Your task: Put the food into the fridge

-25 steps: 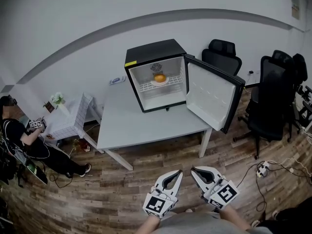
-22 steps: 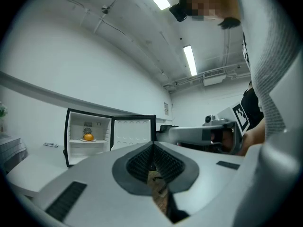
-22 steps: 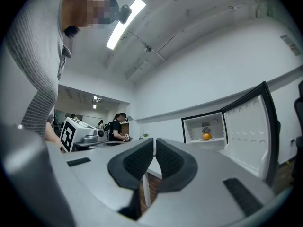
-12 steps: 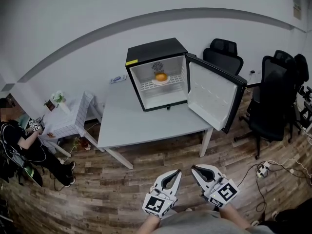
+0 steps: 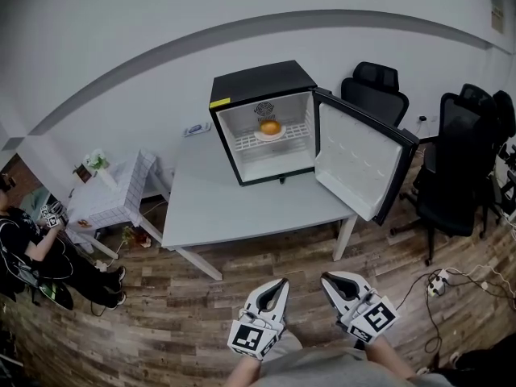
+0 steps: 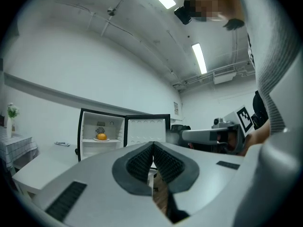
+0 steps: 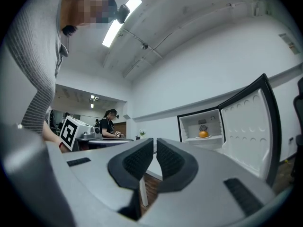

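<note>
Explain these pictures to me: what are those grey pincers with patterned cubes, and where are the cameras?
No robot here: a person holds a two-jaw gripper in each hand, the left gripper and the right gripper. One picture comes from a head camera looking down; the other two from cameras riding on the grippers. Both are shut and empty. On the white table stands a small fridge, its door open, with an orange on a plate inside.

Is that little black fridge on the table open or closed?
Open. The fridge has its door swung wide to the right, showing an orange inside.
</note>
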`<state>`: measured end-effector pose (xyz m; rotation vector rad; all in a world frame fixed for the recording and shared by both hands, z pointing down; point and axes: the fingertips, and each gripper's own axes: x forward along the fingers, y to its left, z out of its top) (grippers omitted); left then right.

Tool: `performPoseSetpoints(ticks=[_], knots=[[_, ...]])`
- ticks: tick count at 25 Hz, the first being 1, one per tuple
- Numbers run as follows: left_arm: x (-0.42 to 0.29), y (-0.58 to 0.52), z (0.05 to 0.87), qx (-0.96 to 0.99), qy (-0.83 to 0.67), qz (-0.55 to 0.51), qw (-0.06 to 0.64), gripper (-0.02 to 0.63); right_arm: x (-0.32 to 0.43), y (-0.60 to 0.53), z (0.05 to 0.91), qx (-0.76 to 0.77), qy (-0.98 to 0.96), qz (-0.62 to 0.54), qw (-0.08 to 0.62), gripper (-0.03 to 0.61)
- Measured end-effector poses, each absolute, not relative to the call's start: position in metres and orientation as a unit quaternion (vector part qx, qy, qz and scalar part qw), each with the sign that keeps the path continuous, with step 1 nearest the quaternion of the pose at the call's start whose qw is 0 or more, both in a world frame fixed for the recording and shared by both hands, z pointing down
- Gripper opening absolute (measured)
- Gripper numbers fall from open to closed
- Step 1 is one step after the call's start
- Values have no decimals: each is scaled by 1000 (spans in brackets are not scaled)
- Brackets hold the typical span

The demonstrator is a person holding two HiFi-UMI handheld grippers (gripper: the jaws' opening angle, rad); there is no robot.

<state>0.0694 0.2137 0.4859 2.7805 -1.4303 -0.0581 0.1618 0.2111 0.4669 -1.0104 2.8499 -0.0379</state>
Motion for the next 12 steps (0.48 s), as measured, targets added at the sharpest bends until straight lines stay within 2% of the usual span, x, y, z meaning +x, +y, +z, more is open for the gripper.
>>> performPoseSetpoints(ticks=[12], knots=[[22,102,494,892,-451,-30,18,11,112,106,476,-343,938,-13,49,14]])
